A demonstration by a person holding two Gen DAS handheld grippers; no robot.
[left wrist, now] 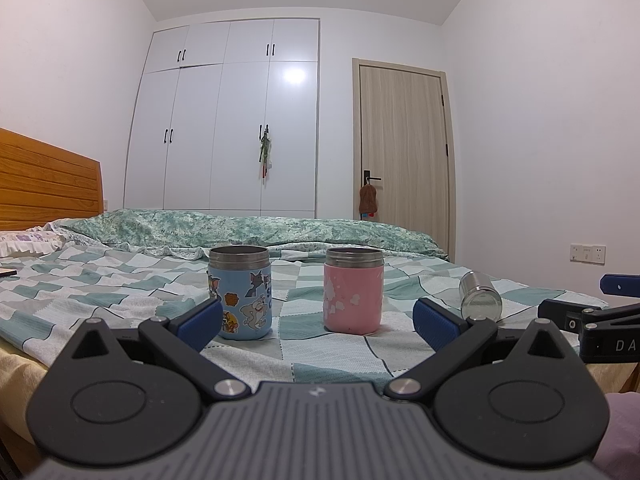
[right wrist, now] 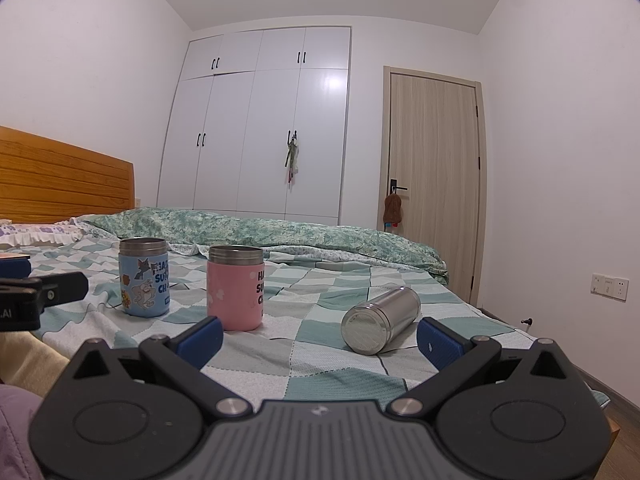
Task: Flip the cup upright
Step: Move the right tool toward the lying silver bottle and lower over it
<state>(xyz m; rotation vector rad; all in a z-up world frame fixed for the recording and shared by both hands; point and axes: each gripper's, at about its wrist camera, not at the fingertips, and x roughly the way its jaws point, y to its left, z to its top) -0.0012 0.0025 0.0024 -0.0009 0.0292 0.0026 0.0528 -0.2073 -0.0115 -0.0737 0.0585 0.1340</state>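
Observation:
A steel cup (right wrist: 380,322) lies on its side on the checked bedspread (right wrist: 320,360), its flat end toward me; it also shows at the right in the left wrist view (left wrist: 480,297). A blue cartoon cup (left wrist: 241,292) and a pink cup (left wrist: 353,290) stand upright, seen too in the right wrist view as blue cup (right wrist: 144,278) and pink cup (right wrist: 235,288). My left gripper (left wrist: 318,322) is open and empty, short of the two upright cups. My right gripper (right wrist: 320,340) is open and empty, just short of the lying steel cup.
A rolled green quilt (right wrist: 260,236) lies across the bed behind the cups. A wooden headboard (left wrist: 44,184) is at the left. A white wardrobe (left wrist: 228,120) and a wooden door (left wrist: 404,152) stand beyond. The bed's right edge (right wrist: 472,304) drops off near the steel cup.

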